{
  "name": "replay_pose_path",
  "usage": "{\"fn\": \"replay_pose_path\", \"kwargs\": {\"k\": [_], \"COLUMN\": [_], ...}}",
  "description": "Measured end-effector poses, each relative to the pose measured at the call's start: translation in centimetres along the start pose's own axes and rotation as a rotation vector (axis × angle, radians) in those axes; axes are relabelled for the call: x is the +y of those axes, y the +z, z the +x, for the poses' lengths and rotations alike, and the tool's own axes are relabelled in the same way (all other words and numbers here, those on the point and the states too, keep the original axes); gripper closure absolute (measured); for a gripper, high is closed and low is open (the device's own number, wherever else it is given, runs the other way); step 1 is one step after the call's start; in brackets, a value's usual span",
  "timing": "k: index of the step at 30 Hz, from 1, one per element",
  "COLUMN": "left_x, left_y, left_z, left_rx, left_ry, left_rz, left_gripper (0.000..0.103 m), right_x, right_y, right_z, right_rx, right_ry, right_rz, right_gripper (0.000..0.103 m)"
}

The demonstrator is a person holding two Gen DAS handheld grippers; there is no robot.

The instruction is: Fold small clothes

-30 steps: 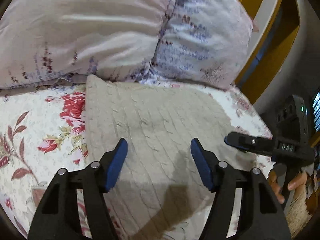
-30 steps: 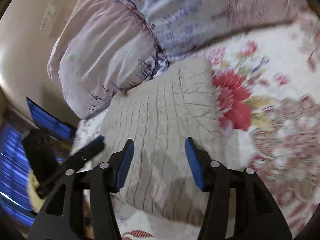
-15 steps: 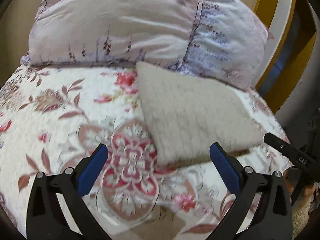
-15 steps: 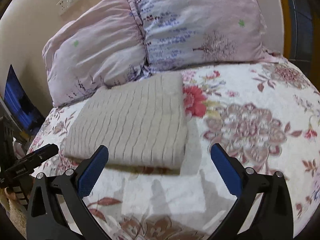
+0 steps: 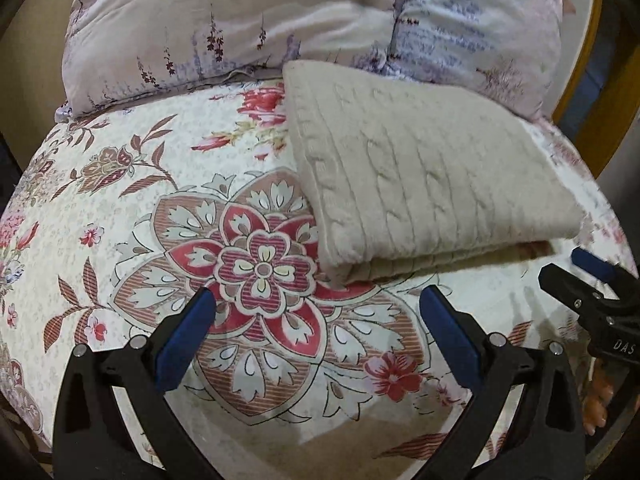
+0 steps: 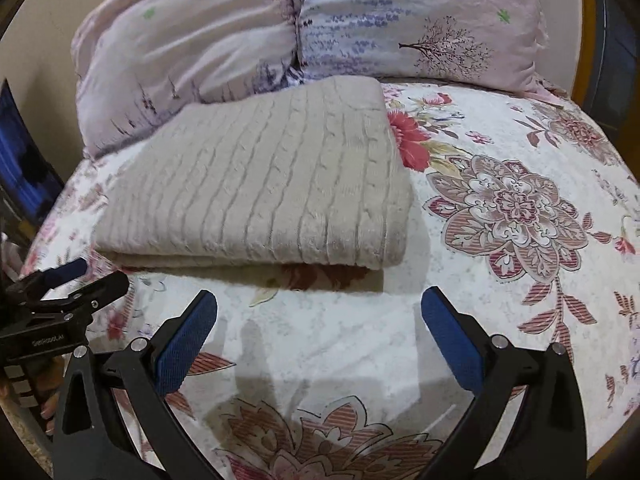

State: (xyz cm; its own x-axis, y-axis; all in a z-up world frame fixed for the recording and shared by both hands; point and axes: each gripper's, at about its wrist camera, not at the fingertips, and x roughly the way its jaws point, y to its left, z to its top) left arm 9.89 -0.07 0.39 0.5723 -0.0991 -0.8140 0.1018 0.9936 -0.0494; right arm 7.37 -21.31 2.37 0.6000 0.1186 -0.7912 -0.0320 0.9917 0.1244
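Support surface: bed covered by white quilted bedspread (image 5: 120, 208) printed with red and brown flowers. Folded beige cable-knit garment (image 5: 420, 168) laid flat on bedspread, far edge touching two pale pink floral-print pillows (image 6: 248, 28) propped at head end.

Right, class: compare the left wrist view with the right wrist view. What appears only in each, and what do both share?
Only the left wrist view: the large red medallion flower on the bedspread and the right gripper at its right edge. Only the right wrist view: the tree print on a pillow and a blue screen at the left. Both: the folded cable-knit garment against the pillows, with open, empty jaws in front.
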Motion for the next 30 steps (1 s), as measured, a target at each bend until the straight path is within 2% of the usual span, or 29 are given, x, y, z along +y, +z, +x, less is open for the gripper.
{"fn": "replay_pose_path", "kwargs": {"k": [5,13,30], "left_x": [-0.2,-0.8,-0.9], "left_y": [0.0,0.1,-0.2], "left_z": [0.6,1.1,1.1], "left_rx": [0.024,0.027,-0.015], "left_ry": [0.004,0.052,0.064], "left_rz": [0.002,0.034,0.041], "left_gripper": [0.002,0.002,0.002], "right_x": [0.6,0.7,0.7], "right_y": [0.0,-0.2,-0.4], "right_z": [0.7,1.8,1.7], "right_rx": [0.027,0.058,0.022], "right_ry": [-0.049,-0.121,-0.125], "right_rz": [-0.034,-0.063,-0.058], "right_gripper": [0.001,0.001,0.001]}}
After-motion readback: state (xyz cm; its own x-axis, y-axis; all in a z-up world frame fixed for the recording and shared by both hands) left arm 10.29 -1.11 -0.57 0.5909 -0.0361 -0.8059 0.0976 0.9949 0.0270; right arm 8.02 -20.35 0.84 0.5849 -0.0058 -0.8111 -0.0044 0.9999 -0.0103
